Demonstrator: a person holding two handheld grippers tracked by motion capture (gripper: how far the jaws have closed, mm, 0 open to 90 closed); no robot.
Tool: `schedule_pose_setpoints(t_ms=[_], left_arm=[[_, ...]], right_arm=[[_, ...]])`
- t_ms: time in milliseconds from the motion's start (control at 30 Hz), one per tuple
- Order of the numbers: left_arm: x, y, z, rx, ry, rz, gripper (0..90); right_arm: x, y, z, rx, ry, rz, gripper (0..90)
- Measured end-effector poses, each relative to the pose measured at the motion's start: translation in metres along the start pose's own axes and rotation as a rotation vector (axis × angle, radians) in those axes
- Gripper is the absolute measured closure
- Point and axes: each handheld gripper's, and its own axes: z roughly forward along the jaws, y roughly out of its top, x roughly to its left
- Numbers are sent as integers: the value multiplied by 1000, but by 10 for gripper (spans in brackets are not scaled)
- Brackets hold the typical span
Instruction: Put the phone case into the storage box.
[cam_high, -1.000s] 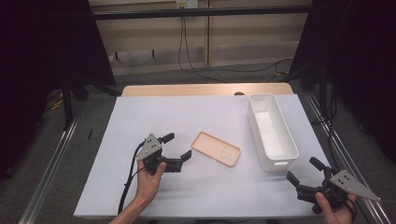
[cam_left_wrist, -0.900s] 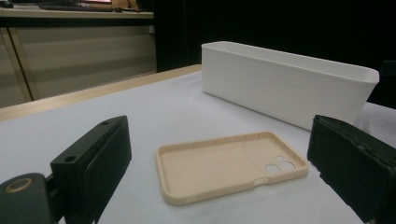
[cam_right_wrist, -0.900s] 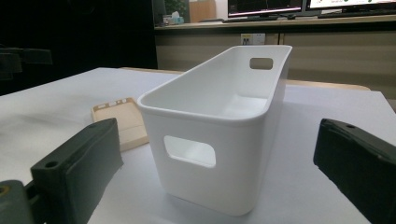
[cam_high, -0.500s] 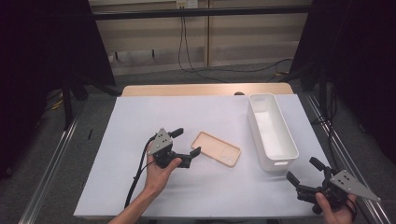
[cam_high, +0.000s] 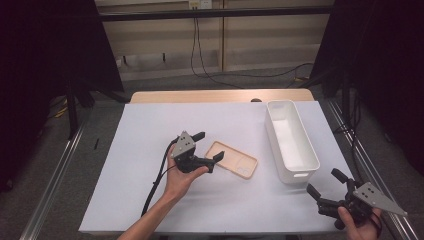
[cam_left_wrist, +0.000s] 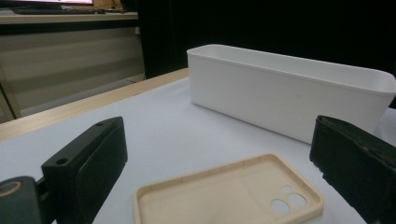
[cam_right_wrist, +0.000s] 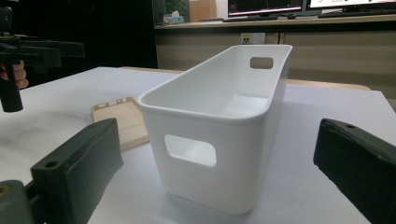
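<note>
Your left gripper (cam_high: 209, 146) is sliding right across the sheet versus 1 s ago, closing on the phone case (cam_high: 232, 159); your right gripper (cam_high: 326, 183) is sitting where it was.

Left hand (cam_high: 179, 172) is coming in from the bottom edge, forearm angling up and right, gripper pointing right toward the case. Jaws are standing wide apart, 1 beyond the case's near-left corner, the other just at its front edge; whether they are touching it, cannot tell. In the left gripper view the case (cam_left_wrist: 229, 193) is lying between the 2 black jaws, nothing gripped.

Right hand (cam_high: 360, 222) is resting at the bottom right corner, off the sheet's edge, jaws spread and aiming up-left toward the white bin (cam_high: 291, 140). In the right gripper view the bin (cam_right_wrist: 219, 135) is sitting between the open jaws, apart from them.

No readable writing or logos on the case or bin.

Case is lying flat, open side up, on the white sheet (cam_high: 150, 125), centre of table, just left of the bin and not touching it. Long axis is running from upper left to lower right in the high view, with the camera cutout at the lower-right end, the end nearer the bin.
</note>
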Motion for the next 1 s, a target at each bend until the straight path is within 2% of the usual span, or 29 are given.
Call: schedule_pose_setpoints(t_ms=[67,167,233,333,400,467,533,767,800,900,933,967,1000], left_arm=[[1,1,4,2,14,-4,59],[2,2,10,-11,6,-15,102],[3,4,13,3,3,-5,111],[5,6,19,1,-6,-7,187],[6,7,23,-5,2,-8,189],[8,9,26,-4,-6,-5,252],[9,10,30,3,-6,5,270],[11,15,40,4,-18,-1,448],[12,15,42,8,-30,3,532],[14,14,46,18,-34,2,571],[14,14,47,18,-41,-4,647],[15,14,48,22,-40,-8,647],[15,14,49,26,-46,-7,706]], right_arm=[[0,0,0,0,0,0,6],[1,0,0,0,4,1,6],[0,0,0,-1,3,-1,6],[0,0,0,0,2,1,6],[0,0,0,0,4,0,6],[0,0,0,0,6,-2,6],[1,0,0,-1,6,-3,6],[0,0,-1,0,6,-3,6],[1,0,-1,0,7,-5,6],[1,0,-1,0,7,-5,6],[1,0,-1,0,7,-4,6],[1,0,0,-1,7,-2,6],[1,0,0,-1,8,-2,6]])
